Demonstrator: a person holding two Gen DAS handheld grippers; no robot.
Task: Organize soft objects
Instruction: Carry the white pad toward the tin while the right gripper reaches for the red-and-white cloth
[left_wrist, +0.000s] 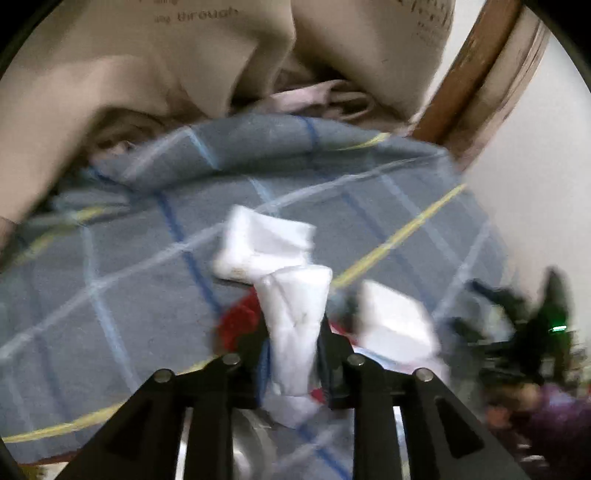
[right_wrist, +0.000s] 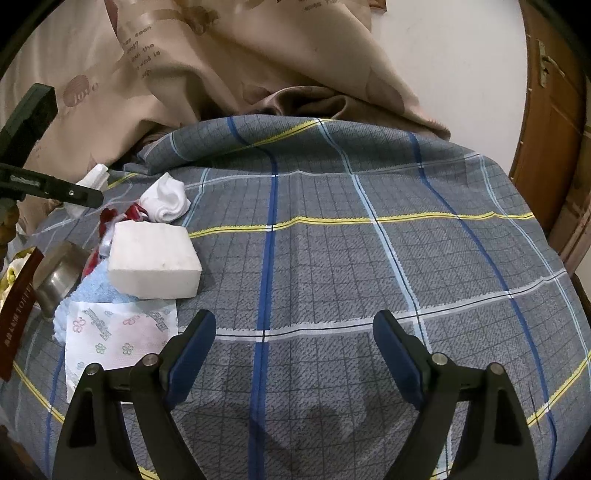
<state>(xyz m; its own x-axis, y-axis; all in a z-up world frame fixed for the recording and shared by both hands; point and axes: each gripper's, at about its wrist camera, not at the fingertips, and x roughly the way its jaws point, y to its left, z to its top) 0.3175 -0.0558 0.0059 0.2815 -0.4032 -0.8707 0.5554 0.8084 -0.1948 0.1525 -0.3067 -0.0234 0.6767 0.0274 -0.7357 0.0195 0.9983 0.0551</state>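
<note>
- Left wrist view: the left gripper (left_wrist: 293, 332) has its black fingers closed on a white cotton sock (left_wrist: 295, 332), which stands up between them and hangs out below.
- A second white sock (left_wrist: 264, 245) lies just beyond on the grey checked bedsheet with blue and yellow lines (left_wrist: 110, 258); whether it touches the held one is hard to say, as the picture is blurred.
- A white rectangular foam block (left_wrist: 395, 321) sits to the right, and a red cloth (left_wrist: 238, 321) shows behind the left finger.
- Beige printed bedding (left_wrist: 129, 55) is heaped at the far side.
- Right wrist view: the right gripper (right_wrist: 293, 332) hangs wide open over the checked sheet (right_wrist: 369, 258), holding nothing.
- At the left lie the foam block (right_wrist: 155, 258), a crumpled white sock (right_wrist: 168, 199), a light blue towel (right_wrist: 92, 286), a flower-printed tissue pack (right_wrist: 118, 336) and a round metal tin (right_wrist: 62, 271).
</note>
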